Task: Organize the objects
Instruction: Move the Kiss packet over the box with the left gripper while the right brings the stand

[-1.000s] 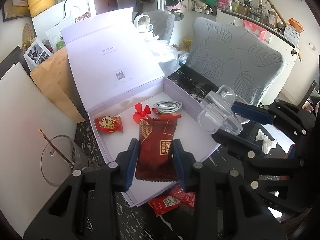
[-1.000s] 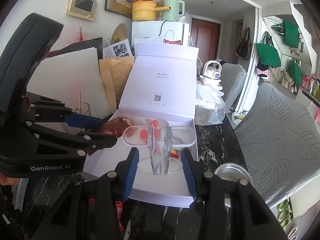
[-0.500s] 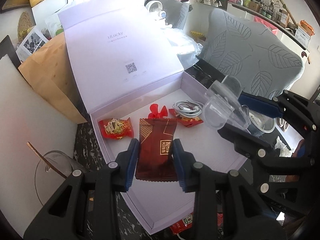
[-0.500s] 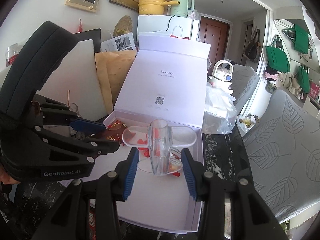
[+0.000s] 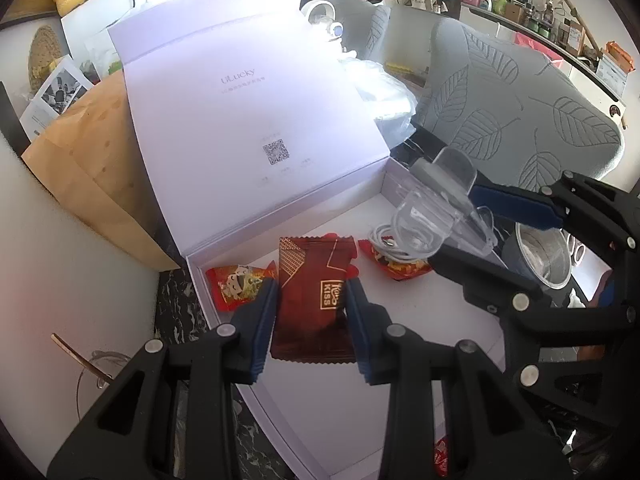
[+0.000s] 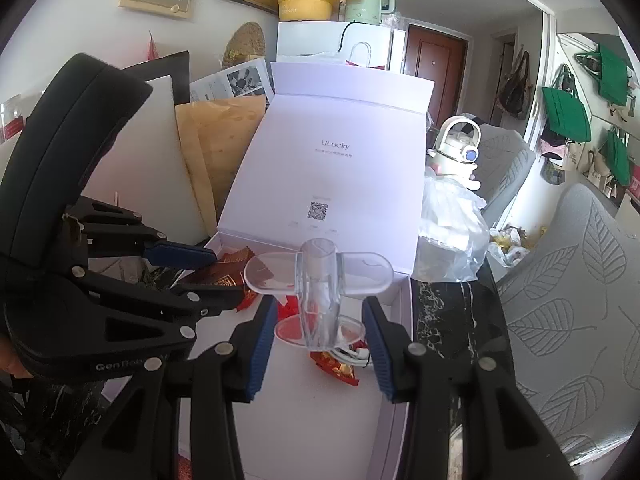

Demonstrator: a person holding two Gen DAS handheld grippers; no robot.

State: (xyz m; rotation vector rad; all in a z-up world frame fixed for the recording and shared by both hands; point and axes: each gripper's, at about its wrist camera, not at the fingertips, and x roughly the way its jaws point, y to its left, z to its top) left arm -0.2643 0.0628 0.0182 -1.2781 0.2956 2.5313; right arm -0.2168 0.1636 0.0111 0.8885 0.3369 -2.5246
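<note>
My left gripper (image 5: 312, 312) is shut on a dark red "Kiss" snack packet (image 5: 314, 300) and holds it over the open white box (image 5: 420, 340). My right gripper (image 6: 320, 328) is shut on a clear plastic holder (image 6: 320, 292), also over the box; the holder also shows in the left wrist view (image 5: 436, 212). In the box lie a red candy (image 5: 236, 284), a white cable (image 5: 394, 242) and another red wrapper (image 5: 400, 268). The box lid (image 5: 248, 120) stands open at the back.
A brown paper bag (image 5: 92, 176) and a white board (image 5: 52, 300) stand left of the box. A glass with a stick (image 5: 96, 372) sits at the left. A metal tin (image 5: 544, 256) and a grey leaf-patterned chair (image 5: 520, 112) are on the right. A clear plastic bag (image 6: 448, 228) lies behind.
Both grippers have moved forward over the box with their loads. The box interior and lid appear closer and larger.
</note>
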